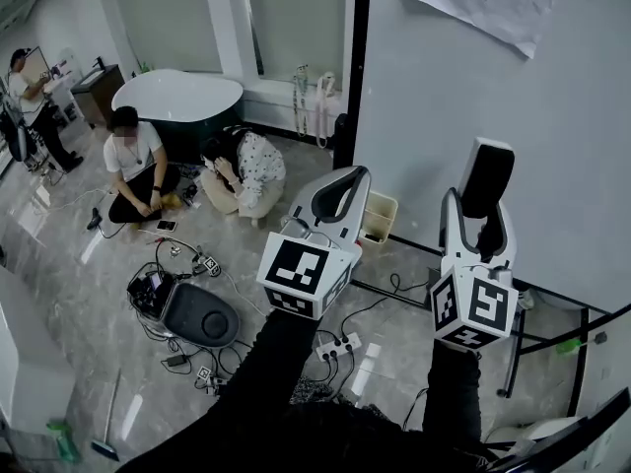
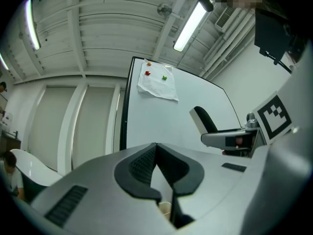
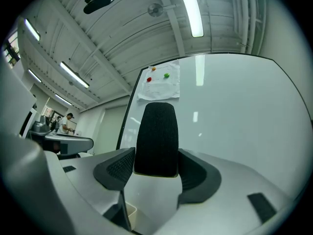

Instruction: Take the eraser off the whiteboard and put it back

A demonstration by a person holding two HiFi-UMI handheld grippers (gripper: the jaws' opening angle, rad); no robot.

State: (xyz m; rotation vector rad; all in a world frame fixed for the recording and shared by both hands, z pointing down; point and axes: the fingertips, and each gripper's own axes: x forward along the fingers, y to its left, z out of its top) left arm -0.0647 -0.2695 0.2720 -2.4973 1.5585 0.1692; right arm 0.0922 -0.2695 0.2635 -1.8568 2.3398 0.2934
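**Eraser clamped in the right gripper, up against the whiteboard**

Eraser [image 3: 156,138] stands upright between the right gripper's [image 3: 156,169] fingers [image 3: 113,169]. They are closed on its lower end, and most of its black felt body sticks out past the fingertips. Beyond the tips lies the whiteboard [image 3: 234,111]. The head view puts the eraser [image 1: 486,180] close in front of the board [image 1: 473,67], but no view settles whether it touches the surface. A sheet of paper [image 3: 160,82] is pinned to the board well above the fingertips.

The left gripper [image 2: 156,150] is off to the side. Its fingers are pressed together at the tips with nothing between them, and it points at the same board [image 2: 161,116].

The risks, as I judge them:
- **Short grip.** Only the lower end is pinched, so a push against the board could lever the eraser out of the pads.
- **Release before it seats.** If the fingers part while the eraser is tilted or not flat on the board, it may not cling and could drop to the floor below.
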